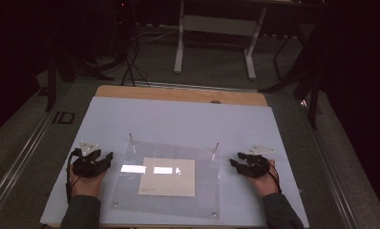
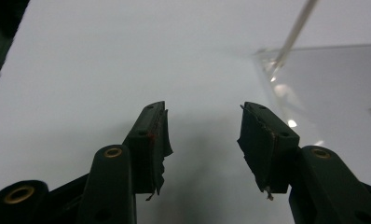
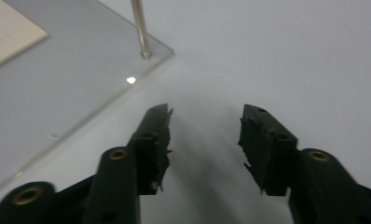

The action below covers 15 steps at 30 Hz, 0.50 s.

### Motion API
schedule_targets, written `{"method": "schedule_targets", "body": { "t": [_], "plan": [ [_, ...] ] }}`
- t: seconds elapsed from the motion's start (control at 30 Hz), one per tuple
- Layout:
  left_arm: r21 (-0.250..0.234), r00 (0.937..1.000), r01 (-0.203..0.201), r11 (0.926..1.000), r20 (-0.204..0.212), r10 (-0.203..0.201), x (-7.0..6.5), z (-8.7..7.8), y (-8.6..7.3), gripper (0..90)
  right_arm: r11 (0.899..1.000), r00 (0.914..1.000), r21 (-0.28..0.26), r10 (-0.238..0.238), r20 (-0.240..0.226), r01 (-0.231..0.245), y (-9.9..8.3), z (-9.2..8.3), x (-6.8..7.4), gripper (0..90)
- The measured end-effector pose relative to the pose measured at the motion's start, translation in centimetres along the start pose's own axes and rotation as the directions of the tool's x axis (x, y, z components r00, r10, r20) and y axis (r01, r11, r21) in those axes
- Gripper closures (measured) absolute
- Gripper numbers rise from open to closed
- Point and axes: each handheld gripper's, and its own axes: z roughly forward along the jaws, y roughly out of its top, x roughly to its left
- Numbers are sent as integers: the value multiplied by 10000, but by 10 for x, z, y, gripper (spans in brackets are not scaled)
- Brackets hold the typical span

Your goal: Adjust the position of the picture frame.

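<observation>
Here both hand-held grippers, L [image 1: 107, 157] & R [image 1: 234, 162], gape empty beside clear sheet [image 1: 166, 198] w/ card [image 1: 168, 177].

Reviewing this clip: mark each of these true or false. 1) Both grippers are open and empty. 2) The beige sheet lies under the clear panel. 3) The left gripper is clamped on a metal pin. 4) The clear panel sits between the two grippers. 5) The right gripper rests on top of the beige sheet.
1) True. The left gripper and the right gripper both show spread jaws with nothing between them.
2) True, as far as the high view shows: the beige sheet lies within the clear panel outline.
3) False. Its jaws hold nothing; the metal pin stands apart at the panel's corner.
4) True.
5) False. It sits on the white table surface, off the panel's right edge.
</observation>
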Motion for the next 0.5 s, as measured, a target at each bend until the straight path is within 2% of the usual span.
{"method": "schedule_targets", "body": {
  "t": [0.07, 0.13, 0.2, 0.33, 0.4, 0.5],
  "plan": [
    [49, 9992, -7, 10000, 410, 5, 0, 1, 1, 510, 10000, 9999, -35, 36, -99, -37, 1, 0, 1, 547],
    [98, 9987, -121, 9999, 489, 116, -1, 2, 1, 511, 10000, 9998, -56, -29, -210, 28, 1, 0, 3, 553],
    [87, 9959, -300, 9995, 860, 291, -4, 3, 1, 519, 9999, 9996, -97, -123, -238, 120, 3, -1, 7, 564],
    [75, 9934, -331, 9994, 1102, 320, -4, 2, 2, 532, 9999, 9995, -153, -59, -304, 54, 5, -3, 7, 566],
    [138, 9904, -435, 9990, 1318, 413, -3, 2, 5, 555, 9997, 9992, -249, 28, -393, -38, 7, -6, 7, 567],
    [-111, 9845, -708, 9974, 1599, 716, -3, 2, 12, 569, 9988, 9983, -460, 153, -563, -179, 12, -9, 6, 579]
  ]
}}
